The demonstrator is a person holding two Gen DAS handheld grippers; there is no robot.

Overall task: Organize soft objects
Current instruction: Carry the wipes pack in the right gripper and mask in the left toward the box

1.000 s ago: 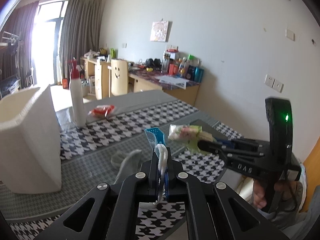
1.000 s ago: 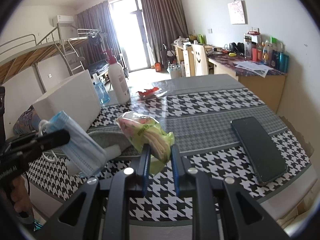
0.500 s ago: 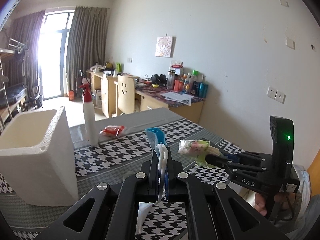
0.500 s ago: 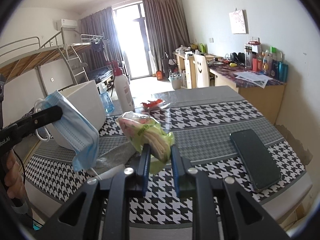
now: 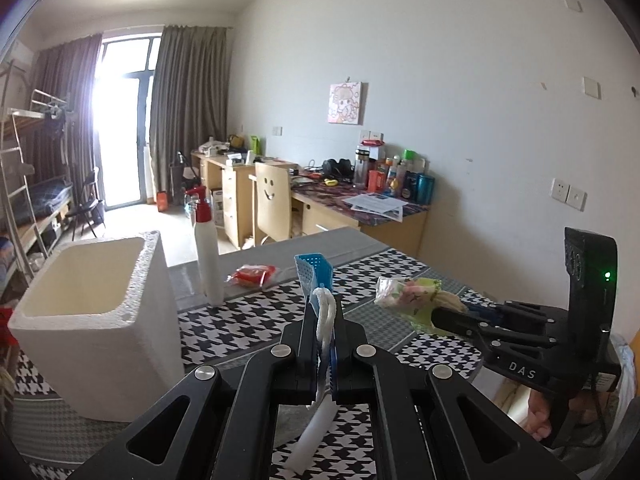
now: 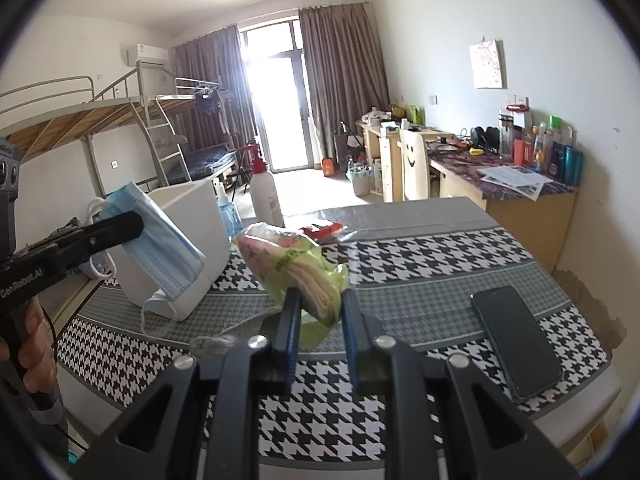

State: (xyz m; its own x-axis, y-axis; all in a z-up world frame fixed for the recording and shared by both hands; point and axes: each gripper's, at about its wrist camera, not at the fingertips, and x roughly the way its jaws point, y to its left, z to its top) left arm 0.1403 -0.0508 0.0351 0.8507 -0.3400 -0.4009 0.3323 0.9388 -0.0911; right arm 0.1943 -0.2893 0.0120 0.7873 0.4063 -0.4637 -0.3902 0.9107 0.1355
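My left gripper (image 5: 323,312) is shut on a blue face mask (image 5: 314,274) with white ear loops, held above the table. In the right wrist view the mask (image 6: 164,248) hangs from the left gripper (image 6: 138,222) in front of the white foam box (image 6: 192,236). My right gripper (image 6: 318,300) is shut on a green plastic packet of soft cloths (image 6: 292,264), held above the table. The packet (image 5: 408,294) also shows in the left wrist view, right of the mask. The open foam box (image 5: 96,320) stands left of my left gripper.
A white pump bottle with a red top (image 5: 208,252) and a red packet (image 5: 252,274) stand behind on the houndstooth table (image 5: 240,320). A black phone (image 6: 516,340) lies at the right. A blue bottle (image 6: 226,212) stands behind the box. A crumpled clear wrapper (image 6: 212,344) lies near the front.
Both grippers have risen higher above the table with their loads. The left gripper and mask now sit level with the foam box top.
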